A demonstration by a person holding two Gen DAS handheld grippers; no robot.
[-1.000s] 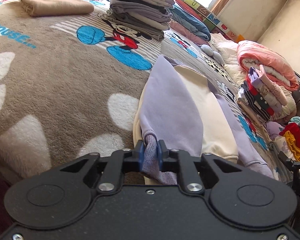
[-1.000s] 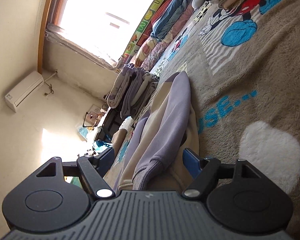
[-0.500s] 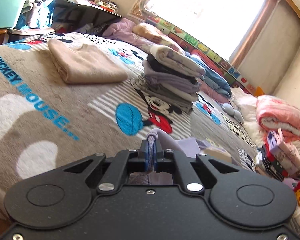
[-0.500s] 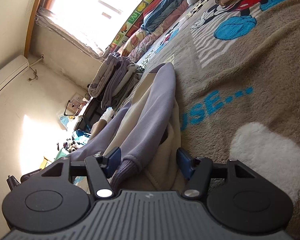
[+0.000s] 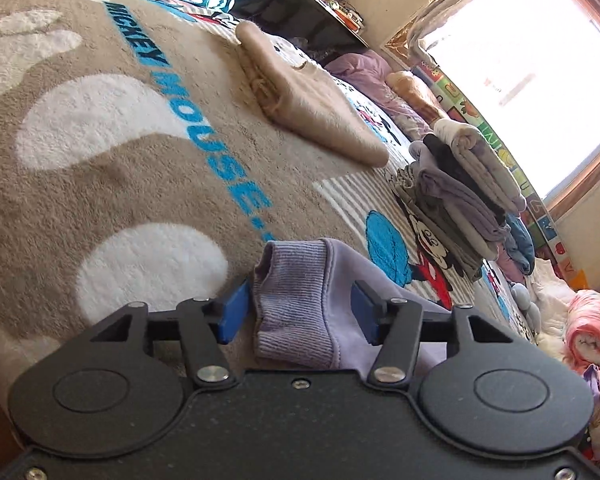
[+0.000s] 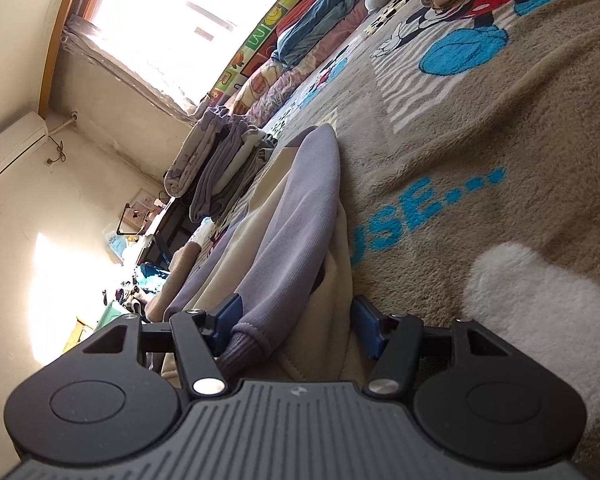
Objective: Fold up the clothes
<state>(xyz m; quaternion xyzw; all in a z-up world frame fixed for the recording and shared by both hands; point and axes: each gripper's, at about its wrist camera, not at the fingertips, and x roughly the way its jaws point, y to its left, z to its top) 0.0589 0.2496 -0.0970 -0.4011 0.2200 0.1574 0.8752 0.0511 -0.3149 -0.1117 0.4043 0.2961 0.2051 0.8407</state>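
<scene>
I have both sleeves laid in; the body fold comes next. My left hand-held gripper [image 5: 296, 312] stands apart around the ribbed cuff [image 5: 290, 304], unclamped. My right hand-held gripper [image 6: 296, 330] is likewise spread, astride the other sleeve [image 6: 296, 216]. The sweatshirt [image 6: 256, 236] lies along the bed [image 6: 500, 128], long axis running away toward the window-side edge.

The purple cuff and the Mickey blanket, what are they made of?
The purple cuff looks like stretchy ribbed knit: fine ridges run along it. The Mickey blanket looks like fluffy plush fleece, with a fuzzy, matted pile. The exact fibres cannot be told from the pictures.
</scene>
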